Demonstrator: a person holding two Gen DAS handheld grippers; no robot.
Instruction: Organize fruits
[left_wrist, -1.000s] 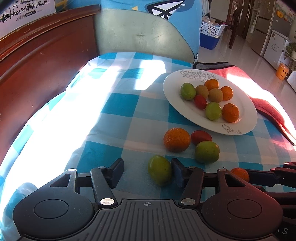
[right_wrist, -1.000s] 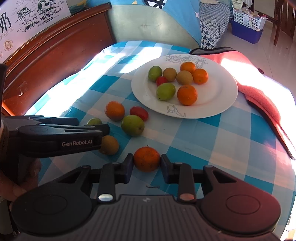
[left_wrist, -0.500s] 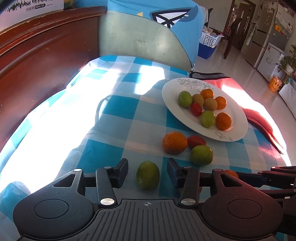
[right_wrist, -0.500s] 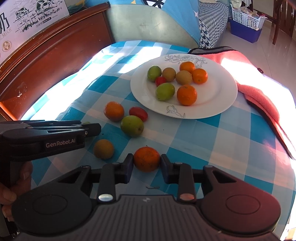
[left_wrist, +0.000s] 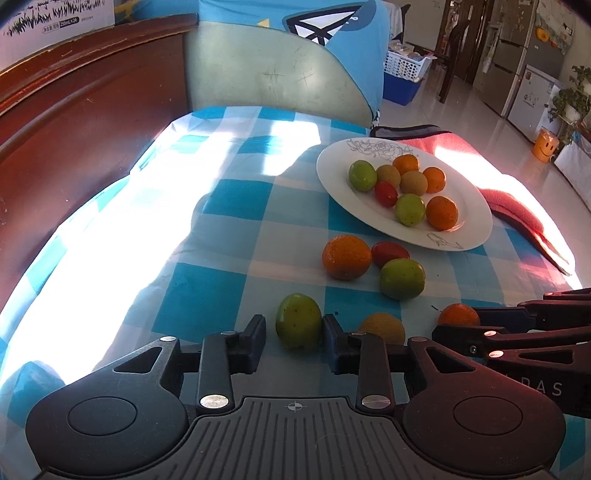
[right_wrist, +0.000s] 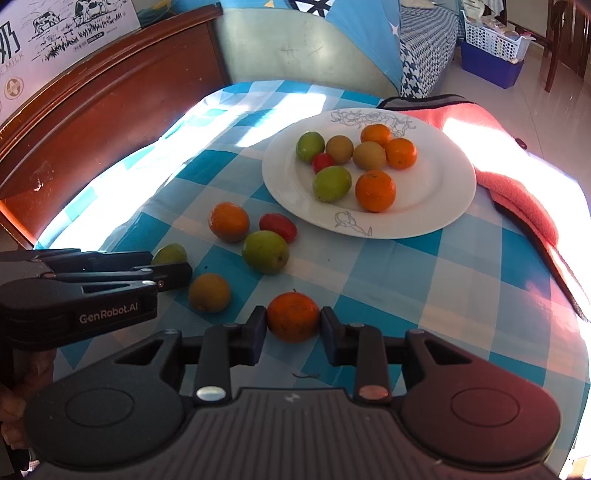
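Left wrist view: the left gripper (left_wrist: 294, 334) has come forward around the green fruit (left_wrist: 298, 320) near the front edge of the table. A second ago that fruit lay against the right finger alone; now it sits centred between the two fingers (left_wrist: 255, 341), with the right one touching its side and a thin gap still showing on the left, so the jaws stand apart and are not yet clamped.

In the right wrist view, the right gripper (right_wrist: 293, 326) is as it was a second ago, its fingers pressed against both sides of the small orange (right_wrist: 293, 316), which still rests on the checked tablecloth (right_wrist: 424, 295) by the front edge.

The white plate (right_wrist: 436, 206) sits toward the far right corner, already holding eight fruits. Four more lie loose on the cloth between plate and grippers: an orange (right_wrist: 229, 221), a red tomato (right_wrist: 277, 226), a green fruit (right_wrist: 265, 251) and a brown one (right_wrist: 209, 292).

To me, both hands now look lined up for a pick; the left needs only to close before both fruits can be carried to the plate. Round fruit might roll if squeezed off-centre.
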